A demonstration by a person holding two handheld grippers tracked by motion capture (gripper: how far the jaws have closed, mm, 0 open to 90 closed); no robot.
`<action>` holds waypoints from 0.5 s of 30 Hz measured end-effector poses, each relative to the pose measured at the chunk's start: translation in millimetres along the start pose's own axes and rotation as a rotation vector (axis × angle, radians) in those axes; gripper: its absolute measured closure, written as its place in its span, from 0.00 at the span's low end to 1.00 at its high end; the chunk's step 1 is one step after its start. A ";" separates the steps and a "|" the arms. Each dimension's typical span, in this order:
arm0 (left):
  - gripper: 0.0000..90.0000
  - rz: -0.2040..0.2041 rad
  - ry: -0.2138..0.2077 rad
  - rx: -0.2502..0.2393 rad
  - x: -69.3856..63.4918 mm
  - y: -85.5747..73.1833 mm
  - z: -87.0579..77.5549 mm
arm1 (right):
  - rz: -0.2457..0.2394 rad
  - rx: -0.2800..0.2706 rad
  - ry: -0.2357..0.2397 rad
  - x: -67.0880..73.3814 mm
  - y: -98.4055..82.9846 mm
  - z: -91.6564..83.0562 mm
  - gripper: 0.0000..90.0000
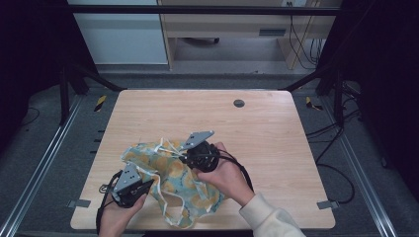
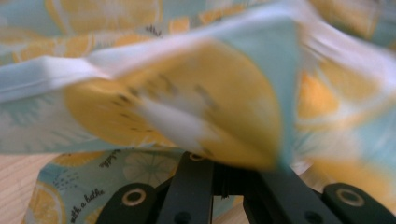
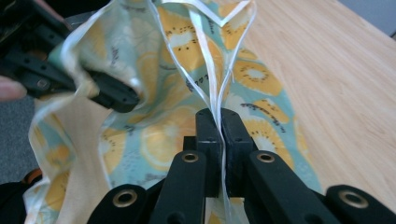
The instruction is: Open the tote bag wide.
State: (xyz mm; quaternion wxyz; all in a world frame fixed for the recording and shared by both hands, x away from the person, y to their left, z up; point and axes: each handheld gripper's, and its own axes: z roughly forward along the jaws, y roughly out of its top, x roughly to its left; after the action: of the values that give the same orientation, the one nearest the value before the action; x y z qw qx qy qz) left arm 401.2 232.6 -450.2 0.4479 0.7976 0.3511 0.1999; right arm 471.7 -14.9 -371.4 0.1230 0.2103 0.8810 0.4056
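A teal cloth (image 1: 174, 178) printed with yellow citrus slices lies crumpled on the near part of the wooden table (image 1: 276, 133). My left gripper (image 1: 147, 184) is shut on the cloth's near left edge; a fold of it (image 2: 187, 102) drapes over the jaws (image 2: 229, 175). My right gripper (image 1: 184, 157) sits above the cloth's middle. Its jaws (image 3: 221, 119) are shut on thin white straps (image 3: 205, 56) that run up from the cloth (image 3: 254, 74). The left gripper (image 3: 112, 95) appears at the left of the right gripper view, with the cloth's hem around it.
A round dark grommet (image 1: 238, 103) sits in the table's far side. Bare tabletop extends to the right and to the back. Black frame posts, cables (image 1: 336, 143) and a pale wooden cabinet (image 1: 222, 29) stand beyond the table.
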 end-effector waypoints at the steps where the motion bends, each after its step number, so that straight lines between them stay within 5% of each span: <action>1: 1.00 0.005 0.003 0.017 0.0 -0.5 1.1 | 0.007 -0.002 -0.002 -3.8 -0.3 -1.3 0.98; 15: 1.00 0.040 0.014 0.144 -1.3 -5.3 10.6 | 0.084 0.005 -0.065 -54.7 -14.2 -5.4 0.98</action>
State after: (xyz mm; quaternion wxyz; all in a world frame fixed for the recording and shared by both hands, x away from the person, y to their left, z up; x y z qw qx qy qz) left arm 405.1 227.4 -460.2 0.3828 0.8332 0.3516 0.1888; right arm 513.9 -52.4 -376.3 0.1339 0.2606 0.8679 0.4011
